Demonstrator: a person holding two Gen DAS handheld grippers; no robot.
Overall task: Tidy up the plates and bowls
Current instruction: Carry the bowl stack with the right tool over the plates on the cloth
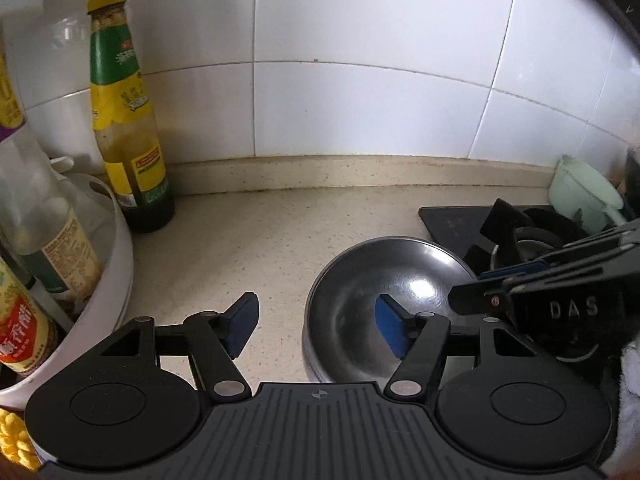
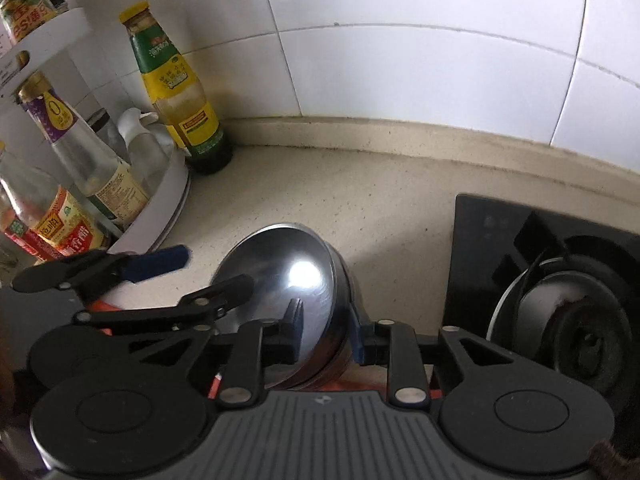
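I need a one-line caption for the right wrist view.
Right tongs clamp the steel bowl rim on the counter, beside the stove burner.

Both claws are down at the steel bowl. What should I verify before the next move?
1. Left claw open: ok.
2. Left claw straddles the steel bowl rim, one pad inside, one outside: ok.
3. Right claw straddles the opposite rim: ok.
4. Right claw's pads pressing firmly on the rim: cannot tell.
5. Bowl empty: ok.
6. Bare counter between the bowl and the sauce bottle: ok.
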